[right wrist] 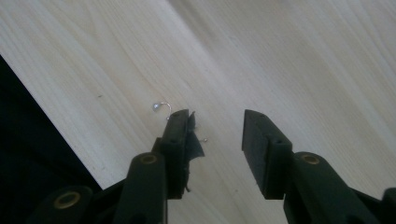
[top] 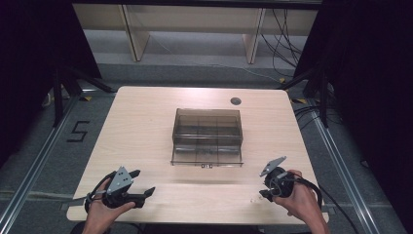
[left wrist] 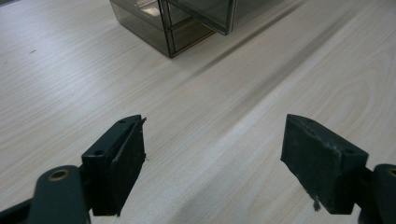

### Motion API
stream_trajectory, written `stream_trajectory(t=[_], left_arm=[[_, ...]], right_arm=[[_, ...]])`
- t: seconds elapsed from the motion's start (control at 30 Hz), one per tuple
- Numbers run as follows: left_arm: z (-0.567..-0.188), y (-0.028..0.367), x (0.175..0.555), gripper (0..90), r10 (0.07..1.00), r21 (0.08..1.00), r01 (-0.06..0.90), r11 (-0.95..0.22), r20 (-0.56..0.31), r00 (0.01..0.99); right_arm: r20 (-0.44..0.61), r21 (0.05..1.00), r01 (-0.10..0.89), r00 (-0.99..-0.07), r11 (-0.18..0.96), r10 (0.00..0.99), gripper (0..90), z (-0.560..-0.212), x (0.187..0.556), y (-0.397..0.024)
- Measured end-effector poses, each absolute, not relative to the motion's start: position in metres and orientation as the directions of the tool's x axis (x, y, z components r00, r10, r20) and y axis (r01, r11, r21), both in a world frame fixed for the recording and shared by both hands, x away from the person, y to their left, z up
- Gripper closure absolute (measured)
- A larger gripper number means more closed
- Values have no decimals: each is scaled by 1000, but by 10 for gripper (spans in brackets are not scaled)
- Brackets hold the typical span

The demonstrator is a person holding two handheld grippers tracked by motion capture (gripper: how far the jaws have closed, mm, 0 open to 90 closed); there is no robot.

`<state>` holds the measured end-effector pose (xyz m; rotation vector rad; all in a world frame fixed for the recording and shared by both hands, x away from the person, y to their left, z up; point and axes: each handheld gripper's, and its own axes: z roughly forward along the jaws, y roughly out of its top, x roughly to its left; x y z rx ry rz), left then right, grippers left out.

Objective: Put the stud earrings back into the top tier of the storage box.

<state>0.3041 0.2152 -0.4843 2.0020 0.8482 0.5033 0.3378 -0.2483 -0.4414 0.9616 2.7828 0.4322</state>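
Observation:
A smoky see-through compartment box (top: 207, 136) stands in the middle of the light wooden table (top: 146, 122); its near corner shows at the top of the left gripper view (left wrist: 177, 28). My left gripper (top: 144, 181) rests near the front left of the table, jaws wide apart with bare wood between them (left wrist: 212, 154). My right gripper (top: 264, 194) is at the front right, tilted down at the table. Its jaws stand partly apart (right wrist: 217, 126) and grip nothing. A small silver hook (right wrist: 161, 106) lies on the wood just past its left fingertip, and a tiny metal speck (right wrist: 204, 139) lies beside that pad.
A round cable hole (top: 235, 101) sits behind the box at the right. The table's front edge (right wrist: 51, 121) runs close to the right gripper, with dark floor beyond. Cables and frame legs lie past the far side.

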Motion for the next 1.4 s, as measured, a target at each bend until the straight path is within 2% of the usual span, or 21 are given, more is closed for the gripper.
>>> stream_trajectory(t=[0.4,0.67,1.03,1.13,1.4], left_arm=[[-484,216,304,211,730,840,375,-392,35,683],[-483,218,305,211,725,833,367,-413,57,686],[-482,218,305,211,722,843,360,-399,48,690],[-483,216,304,211,736,851,379,-364,13,677],[-482,218,304,212,731,850,368,-377,30,681]], right_arm=[[-25,156,530,-841,834,540,736,-456,351,-232],[-15,110,521,-851,846,526,751,-462,353,-226],[-15,19,515,-857,857,515,812,-473,361,-217],[-6,-15,510,-860,860,510,850,-474,363,-213],[20,-52,481,-876,875,483,866,-475,369,-211]])
